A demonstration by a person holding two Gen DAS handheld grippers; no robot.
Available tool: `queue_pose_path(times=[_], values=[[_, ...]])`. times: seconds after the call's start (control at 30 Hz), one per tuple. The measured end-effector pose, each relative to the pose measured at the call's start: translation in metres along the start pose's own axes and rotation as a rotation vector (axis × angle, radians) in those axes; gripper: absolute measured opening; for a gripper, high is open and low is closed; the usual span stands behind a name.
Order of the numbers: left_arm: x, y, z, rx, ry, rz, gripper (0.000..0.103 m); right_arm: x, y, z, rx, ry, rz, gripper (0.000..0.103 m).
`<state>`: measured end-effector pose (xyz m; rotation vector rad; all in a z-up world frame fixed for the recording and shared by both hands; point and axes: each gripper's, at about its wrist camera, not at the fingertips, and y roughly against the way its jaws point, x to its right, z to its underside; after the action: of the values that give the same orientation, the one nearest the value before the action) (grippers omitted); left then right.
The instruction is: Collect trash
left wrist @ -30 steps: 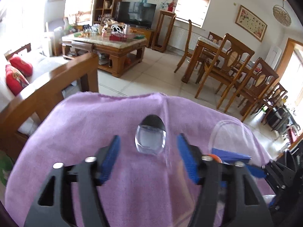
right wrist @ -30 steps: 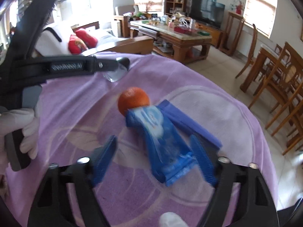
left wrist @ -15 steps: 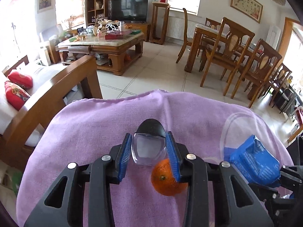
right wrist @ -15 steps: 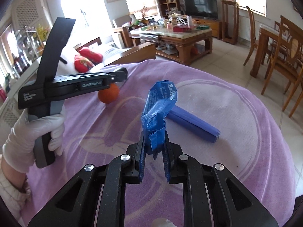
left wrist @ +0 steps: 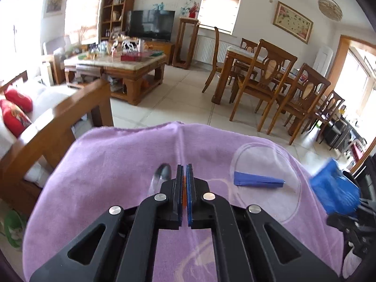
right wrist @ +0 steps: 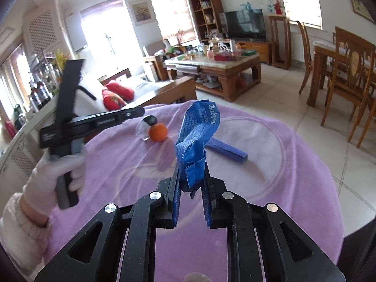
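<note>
My right gripper (right wrist: 190,181) is shut on a crumpled blue wrapper (right wrist: 198,138) and holds it up above the purple cloth (right wrist: 270,164). The wrapper also shows at the right edge of the left wrist view (left wrist: 333,188). My left gripper (left wrist: 184,171) is shut with nothing between its pads. It hovers above the cloth (left wrist: 112,164), over an orange (right wrist: 158,132) that shows only as a sliver between the pads. A clear plastic cup with a dark end (left wrist: 159,178) lies on the cloth just left of the left gripper. It also shows beside the orange in the right wrist view (right wrist: 144,129).
A flat blue-purple box (left wrist: 258,179) lies on the cloth to the right, also in the right wrist view (right wrist: 226,150). A wooden sofa arm (left wrist: 58,122) stands to the left. A coffee table (left wrist: 117,65) and dining chairs (left wrist: 270,80) stand beyond.
My left gripper closed around the clear cup, then lost it: the cup now lies beside the shut fingers. My right gripper closed on the blue wrapper and lifted it off the cloth.
</note>
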<state>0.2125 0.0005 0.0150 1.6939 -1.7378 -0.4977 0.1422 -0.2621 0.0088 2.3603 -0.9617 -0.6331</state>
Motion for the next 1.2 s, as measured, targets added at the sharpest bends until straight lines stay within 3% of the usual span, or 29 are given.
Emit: queue_pose_path(times=[0.07, 0.17, 0.3, 0.4, 0.43, 0.5, 0.73, 0.9, 1.03, 1.2], values=[[0.001, 0.003, 0.000, -0.006, 0.029, 0.039, 0.001, 0.002, 0.027, 0.006, 0.022, 0.015, 0.007, 0.017], [0.004, 0.013, -0.002, 0.030, 0.039, -0.002, 0.002, 0.012, 0.068, 0.024, 0.049, 0.001, 0.019, 0.017], [-0.001, -0.027, -0.011, -0.065, 0.007, -0.115, 0.007, 0.024, 0.105, 0.050, 0.063, -0.030, 0.029, 0.017], [-0.005, -0.062, -0.011, -0.162, -0.008, -0.145, 0.006, 0.030, 0.123, 0.068, 0.069, -0.042, 0.027, 0.017], [-0.004, -0.062, -0.012, -0.138, -0.033, -0.153, 0.009, 0.033, 0.127, 0.072, 0.072, -0.045, 0.029, 0.017], [-0.001, -0.066, -0.012, -0.120, -0.057, -0.223, 0.009, 0.038, 0.131, 0.080, 0.073, -0.059, 0.023, 0.017], [-0.002, -0.052, 0.008, -0.114, -0.146, -0.249, 0.009, 0.041, 0.114, 0.081, 0.061, -0.076, 0.008, 0.017], [0.007, -0.049, 0.026, -0.080, -0.351, -0.306, 0.008, 0.028, 0.092, 0.069, 0.054, -0.074, -0.023, 0.017], [0.000, -0.055, 0.018, -0.062, -0.324, -0.264, 0.000, 0.010, 0.084, 0.063, 0.050, -0.051, -0.028, 0.017], [-0.019, -0.034, 0.017, -0.011, -0.195, -0.113, 0.000, -0.004, 0.088, 0.062, 0.054, -0.025, -0.007, 0.017]])
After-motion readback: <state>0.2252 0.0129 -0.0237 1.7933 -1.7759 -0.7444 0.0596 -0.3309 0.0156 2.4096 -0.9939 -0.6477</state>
